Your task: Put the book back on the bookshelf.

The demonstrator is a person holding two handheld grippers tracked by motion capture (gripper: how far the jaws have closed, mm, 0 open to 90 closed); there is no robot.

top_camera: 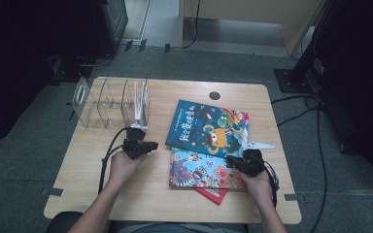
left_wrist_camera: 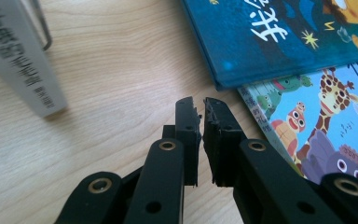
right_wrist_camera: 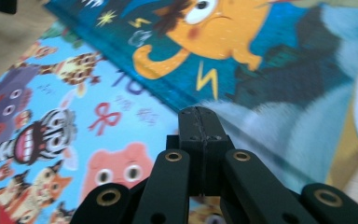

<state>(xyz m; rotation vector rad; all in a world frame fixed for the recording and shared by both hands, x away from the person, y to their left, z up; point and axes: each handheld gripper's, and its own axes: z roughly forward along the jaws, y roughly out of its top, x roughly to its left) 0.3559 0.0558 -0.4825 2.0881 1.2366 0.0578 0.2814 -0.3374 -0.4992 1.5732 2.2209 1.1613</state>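
I observed a lab or recording room: grey carpet, tape marks, trailing cables, dark equipment stands around one wooden bench.

dark blue picture book lies flat atop the light blue animal book.

On the table I count four books: a dark blue book, a light blue animal book and a red book at the centre right, and a white book at the upper left. It stands in one clear rack. There are two grippers, the left gripper and the right gripper.
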